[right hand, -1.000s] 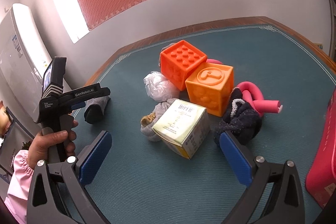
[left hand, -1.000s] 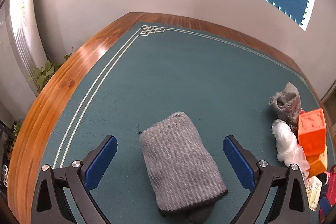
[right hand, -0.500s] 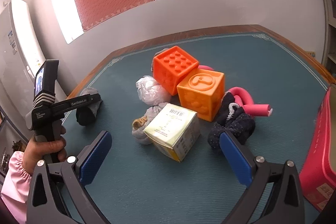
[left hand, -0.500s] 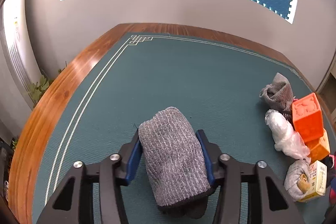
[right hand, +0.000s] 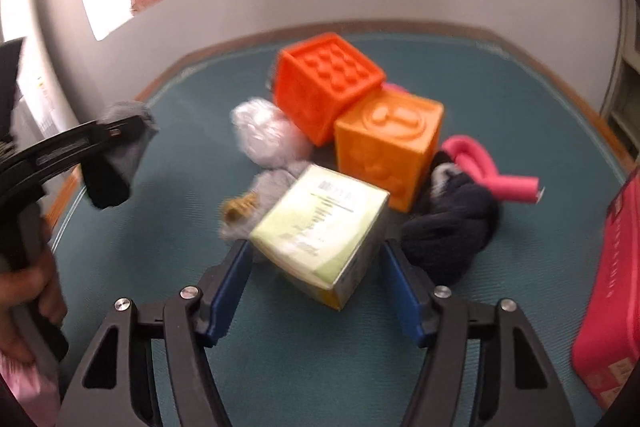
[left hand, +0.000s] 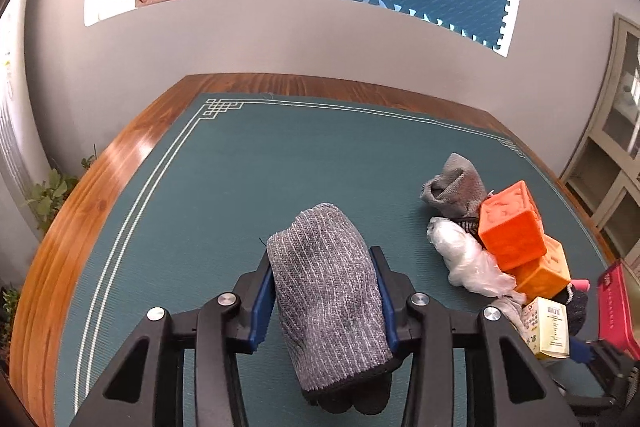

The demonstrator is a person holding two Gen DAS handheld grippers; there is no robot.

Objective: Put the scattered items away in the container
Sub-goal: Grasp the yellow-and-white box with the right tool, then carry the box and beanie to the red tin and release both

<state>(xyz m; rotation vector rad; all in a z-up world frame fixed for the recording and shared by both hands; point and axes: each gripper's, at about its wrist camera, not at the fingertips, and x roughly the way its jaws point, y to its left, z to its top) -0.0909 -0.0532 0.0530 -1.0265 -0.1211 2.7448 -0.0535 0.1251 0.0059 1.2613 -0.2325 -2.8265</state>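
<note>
**Grey sock gripped, box between the other claw's pads**

The left claw (left hand: 324, 291) is clamped on a grey knitted sock (left hand: 326, 291), lifted off the green mat (left hand: 248, 167) on the desk. The right claw (right hand: 318, 281) stands part-open around a pale carton (right hand: 320, 227); whether the pads touch it I cannot tell. Its print is too blurred to read. The pink container (right hand: 612, 275) sits at the right edge, lettering illegible.

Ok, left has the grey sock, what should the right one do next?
Probably close the right gripper on the pale box: its open fingers already flank the box. The left gripper is clamped on the grey sock.
</note>
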